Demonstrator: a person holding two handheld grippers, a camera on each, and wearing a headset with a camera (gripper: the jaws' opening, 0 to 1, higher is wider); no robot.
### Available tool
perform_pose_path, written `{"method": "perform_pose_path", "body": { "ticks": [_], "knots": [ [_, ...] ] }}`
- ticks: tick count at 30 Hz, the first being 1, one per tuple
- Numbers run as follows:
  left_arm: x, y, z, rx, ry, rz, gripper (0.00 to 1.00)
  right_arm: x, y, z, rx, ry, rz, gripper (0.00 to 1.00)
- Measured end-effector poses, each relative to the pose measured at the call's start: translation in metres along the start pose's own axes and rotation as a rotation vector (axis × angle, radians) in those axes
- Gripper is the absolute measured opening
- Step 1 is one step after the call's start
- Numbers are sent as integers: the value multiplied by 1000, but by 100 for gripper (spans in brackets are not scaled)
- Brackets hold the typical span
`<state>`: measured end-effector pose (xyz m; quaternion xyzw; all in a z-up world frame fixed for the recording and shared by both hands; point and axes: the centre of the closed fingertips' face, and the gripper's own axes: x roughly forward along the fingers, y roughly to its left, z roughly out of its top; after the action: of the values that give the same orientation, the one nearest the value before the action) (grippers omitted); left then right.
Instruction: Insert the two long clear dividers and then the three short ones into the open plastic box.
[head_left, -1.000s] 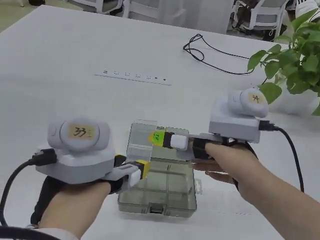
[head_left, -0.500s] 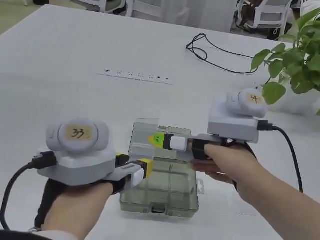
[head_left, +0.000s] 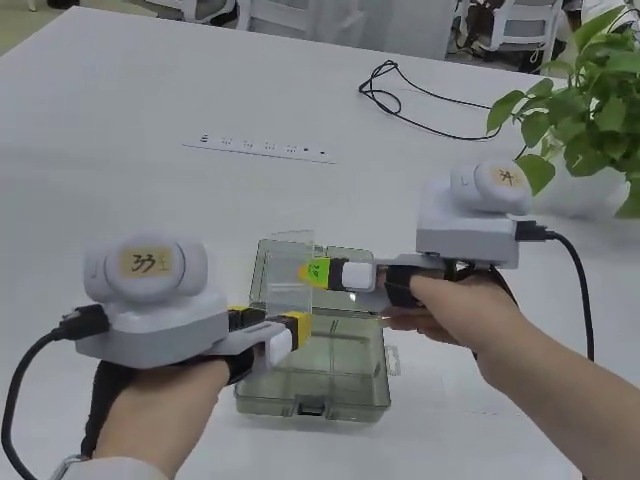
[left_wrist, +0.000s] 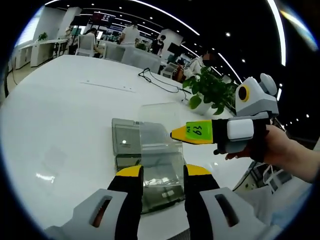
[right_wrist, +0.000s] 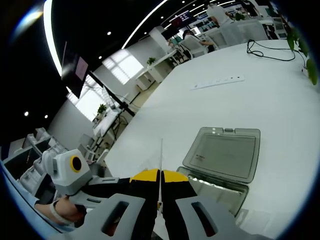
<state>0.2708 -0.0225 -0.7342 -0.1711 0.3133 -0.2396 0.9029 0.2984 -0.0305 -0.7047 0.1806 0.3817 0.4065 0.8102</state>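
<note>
Divider held over open box, white table (head_left: 140, 90).
Right gripper (head_left: 312, 272): jaws closed on a clear divider (head_left: 285, 268), upright above the box's (head_left: 330, 395) rear half, lid lying flat behind. Left gripper (head_left: 290, 328): jaws apart, holding nothing, at the box's left edge; contact cannot be told.

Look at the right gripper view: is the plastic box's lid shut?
No, the lid lies swung fully open, hinged flat beside the plastic box.
</note>
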Motion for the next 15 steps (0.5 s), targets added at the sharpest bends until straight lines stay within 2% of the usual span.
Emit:
{"method": "perform_pose_path", "body": {
  "ticks": [3, 9, 12, 14, 15],
  "knots": [
    [0, -3, -1, -17, -2, -17, 30, -4, -2, -1, -2, 12, -13, 1],
    [1, -9, -4, -9, -4, -43, 30, -7, -6, -2, -22, 33, -27, 1],
    [2, -11, -3, 46, -7, -58, 31, -8, -7, -2, -20, 43, -33, 1],
    [2, -12, 0, 120, -14, -72, 32, -9, -8, -1, -16, 44, -39, 1],
    [1, -13, 0, 134, -15, -77, 33, -9, -9, -1, -9, 47, -43, 1]
  ]
}}
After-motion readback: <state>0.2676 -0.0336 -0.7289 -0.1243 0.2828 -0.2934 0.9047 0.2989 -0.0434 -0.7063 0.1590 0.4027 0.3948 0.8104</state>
